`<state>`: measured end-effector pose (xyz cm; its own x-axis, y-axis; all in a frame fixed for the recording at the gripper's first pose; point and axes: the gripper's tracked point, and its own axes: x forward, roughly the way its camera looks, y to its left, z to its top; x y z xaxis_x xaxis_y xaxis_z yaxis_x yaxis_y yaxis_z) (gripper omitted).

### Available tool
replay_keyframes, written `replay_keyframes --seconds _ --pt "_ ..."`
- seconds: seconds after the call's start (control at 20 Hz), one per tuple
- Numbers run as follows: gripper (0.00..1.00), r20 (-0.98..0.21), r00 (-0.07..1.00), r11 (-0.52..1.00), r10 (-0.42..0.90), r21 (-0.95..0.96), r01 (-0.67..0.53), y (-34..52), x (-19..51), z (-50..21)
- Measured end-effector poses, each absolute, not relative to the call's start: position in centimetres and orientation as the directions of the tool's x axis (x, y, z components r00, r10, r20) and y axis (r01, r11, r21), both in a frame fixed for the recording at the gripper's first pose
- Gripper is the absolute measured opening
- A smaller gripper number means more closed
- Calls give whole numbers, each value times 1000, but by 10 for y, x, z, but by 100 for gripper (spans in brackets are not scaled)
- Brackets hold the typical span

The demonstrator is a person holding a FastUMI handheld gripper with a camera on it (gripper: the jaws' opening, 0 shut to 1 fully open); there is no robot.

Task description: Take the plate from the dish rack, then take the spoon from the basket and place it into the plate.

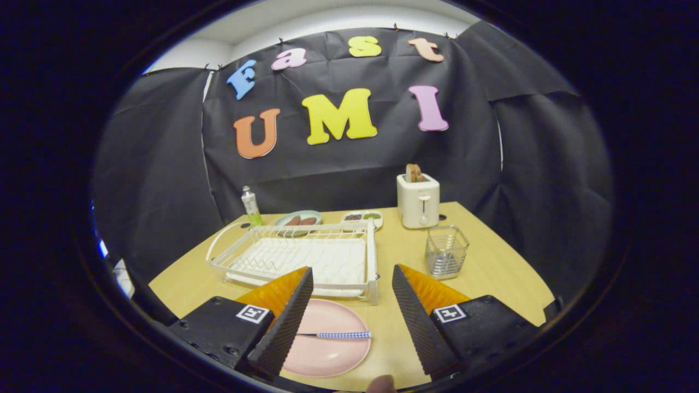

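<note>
A pink plate [327,349] lies flat on the wooden table [491,278], in front of the white wire dish rack [295,256]. A spoon with a blue-and-white checked handle [341,335] lies across the plate. My gripper [352,284] is open above the table, its fingers wide apart with nothing between them. The left finger hides the plate's left edge and the spoon's bowl end. The clear wire basket [446,252] stands to the right, beyond the right finger; nothing shows inside it. No dishes show in the rack.
A cream toaster [418,200] with a slice of bread stands at the back. A green plate with food [297,220], a small divided dish [362,218] and a tube [250,206] sit behind the rack. A fingertip [380,383] shows at the near edge.
</note>
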<state>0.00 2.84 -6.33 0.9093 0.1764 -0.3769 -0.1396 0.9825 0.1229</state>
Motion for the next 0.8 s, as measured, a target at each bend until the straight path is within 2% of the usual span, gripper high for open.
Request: replay_keyframes --seconds 0.3,0.5,0.8 --pt "100 -204 978 998 42 59 -30 -4 -16 -29" --pt "100 -109 994 1000 -8 21 11 -11 -28 -14" --pt "100 -90 996 1000 -2 24 4 -6 -35 -13"
